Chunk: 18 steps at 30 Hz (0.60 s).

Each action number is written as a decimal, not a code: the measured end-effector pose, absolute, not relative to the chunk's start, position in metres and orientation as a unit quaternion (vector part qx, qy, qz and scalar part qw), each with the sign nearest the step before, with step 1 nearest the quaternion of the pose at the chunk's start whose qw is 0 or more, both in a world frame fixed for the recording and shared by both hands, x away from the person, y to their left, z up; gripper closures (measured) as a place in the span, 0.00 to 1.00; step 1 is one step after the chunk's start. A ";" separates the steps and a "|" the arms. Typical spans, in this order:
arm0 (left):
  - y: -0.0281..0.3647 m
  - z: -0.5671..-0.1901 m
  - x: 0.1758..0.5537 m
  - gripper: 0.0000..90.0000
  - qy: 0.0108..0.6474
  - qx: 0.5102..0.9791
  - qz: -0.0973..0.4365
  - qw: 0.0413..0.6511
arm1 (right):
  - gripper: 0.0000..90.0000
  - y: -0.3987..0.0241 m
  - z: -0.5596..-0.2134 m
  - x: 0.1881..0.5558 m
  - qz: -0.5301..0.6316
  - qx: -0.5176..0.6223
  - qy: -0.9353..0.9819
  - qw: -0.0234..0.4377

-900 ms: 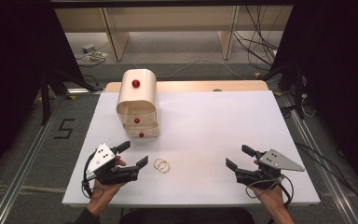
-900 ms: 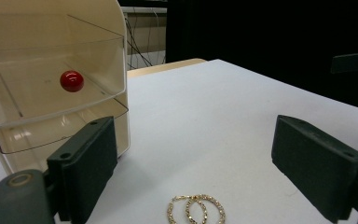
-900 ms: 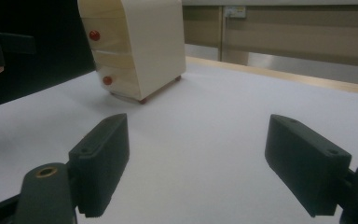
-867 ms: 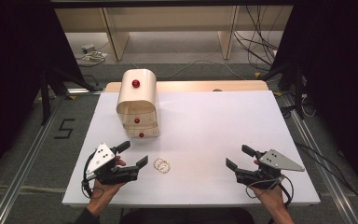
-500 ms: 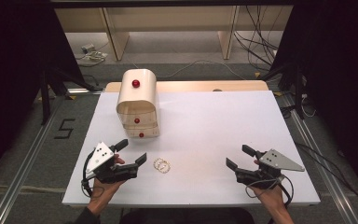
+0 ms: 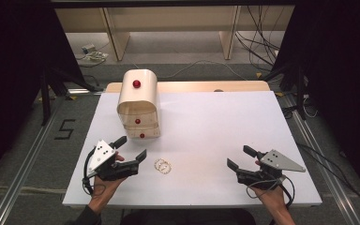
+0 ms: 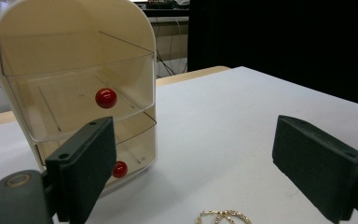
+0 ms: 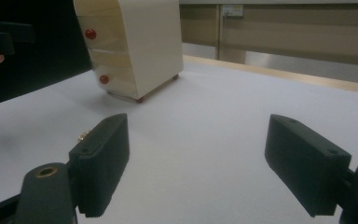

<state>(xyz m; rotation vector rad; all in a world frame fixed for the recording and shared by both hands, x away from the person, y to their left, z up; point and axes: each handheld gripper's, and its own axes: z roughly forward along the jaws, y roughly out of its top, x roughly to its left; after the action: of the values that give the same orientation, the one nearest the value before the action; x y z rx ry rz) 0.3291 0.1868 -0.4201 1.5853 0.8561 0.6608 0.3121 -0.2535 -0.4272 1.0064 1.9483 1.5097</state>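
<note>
The only writing that can be read is a dark figure "5" (image 6: 64,129) marked on the grey floor to the left of the table; the cabinet and the grippers carry no legible label.

On the white table (image 6: 215,122) a cream drawer cabinet (image 6: 138,104) stands at the far left, with a rounded top, a red knob on top and a red knob on each of its two clear drawer fronts. In the left gripper view both drawers look transparent and bare inside. A small gold chain (image 6: 162,166) lies in a loose coil on the table, near the front edge and just right of the left gripper (image 6: 132,149).

The left gripper has its jaws spread wide with nothing between them; the chain lies just beside its right jaw tip, apart from it, and the cabinet stands beyond. The right gripper (image 6: 242,157) rests at the near right, jaws also wide apart and holding nothing, well away from the chain.

Between the two grippers the table is bare white surface, and the whole right half is open. A pale wooden strip runs along the far edge. Cables (image 6: 262,28) trail on the floor beyond the table, and metal rails flank both sides.
</note>
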 end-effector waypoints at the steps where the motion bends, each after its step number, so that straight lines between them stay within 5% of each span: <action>1: 0.187 -0.420 0.329 0.15 0.365 0.676 0.282 0.574 | 0.25 -0.253 -0.427 0.312 0.551 0.367 0.711 0.237; 18: 0.179 -0.418 0.345 0.15 0.343 0.688 0.350 0.535 | 0.25 -0.253 -0.428 0.312 0.551 0.367 0.711 0.239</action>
<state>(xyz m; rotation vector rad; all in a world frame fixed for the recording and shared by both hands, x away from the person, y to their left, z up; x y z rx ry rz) 0.3452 0.1788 -0.4177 1.6381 0.8168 0.8343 0.3120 -0.2526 -0.4277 1.0038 1.9471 1.5087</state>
